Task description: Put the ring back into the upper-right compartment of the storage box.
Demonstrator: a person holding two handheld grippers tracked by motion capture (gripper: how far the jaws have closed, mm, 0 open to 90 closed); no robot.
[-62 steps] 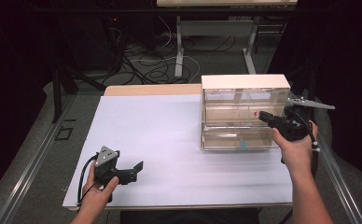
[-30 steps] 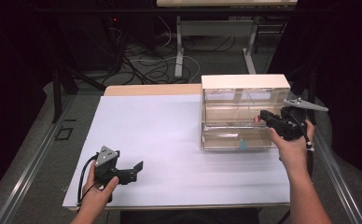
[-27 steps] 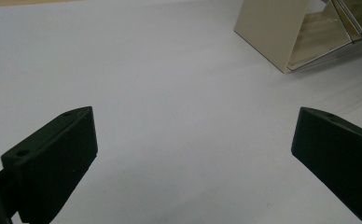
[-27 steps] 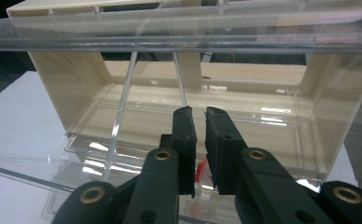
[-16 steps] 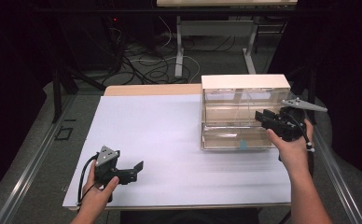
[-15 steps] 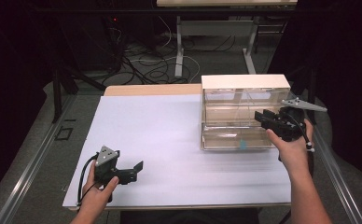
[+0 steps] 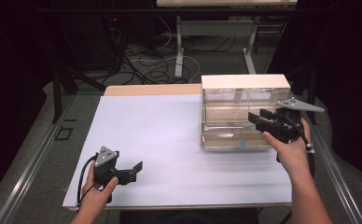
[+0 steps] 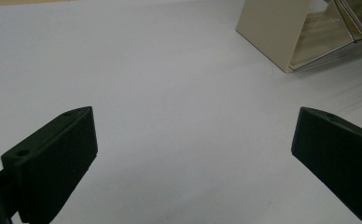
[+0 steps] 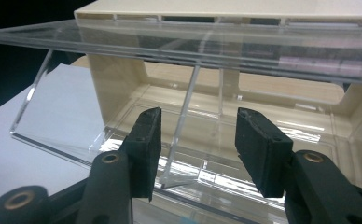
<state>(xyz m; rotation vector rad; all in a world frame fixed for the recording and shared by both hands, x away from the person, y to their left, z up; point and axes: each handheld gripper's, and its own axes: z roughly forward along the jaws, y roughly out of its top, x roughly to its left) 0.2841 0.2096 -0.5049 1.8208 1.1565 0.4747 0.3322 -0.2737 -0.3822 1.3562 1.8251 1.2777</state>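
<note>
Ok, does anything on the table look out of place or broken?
Nothing stands out. The drawer cabinet sits square and upright on the white table, no spills or damage visible.

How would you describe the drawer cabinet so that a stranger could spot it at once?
Find the white table; the drawer cabinet stands at its far right, just ahead of the right gripper. It is a cream box with clear plastic drawers, the one boxy thing on the table.

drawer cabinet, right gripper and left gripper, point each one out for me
drawer cabinet [image 7: 244, 81], high view, on its cream top panel
right gripper [image 7: 257, 118], high view, midway between its fingertips
left gripper [image 7: 137, 169], high view, midway between its fingertips
</note>
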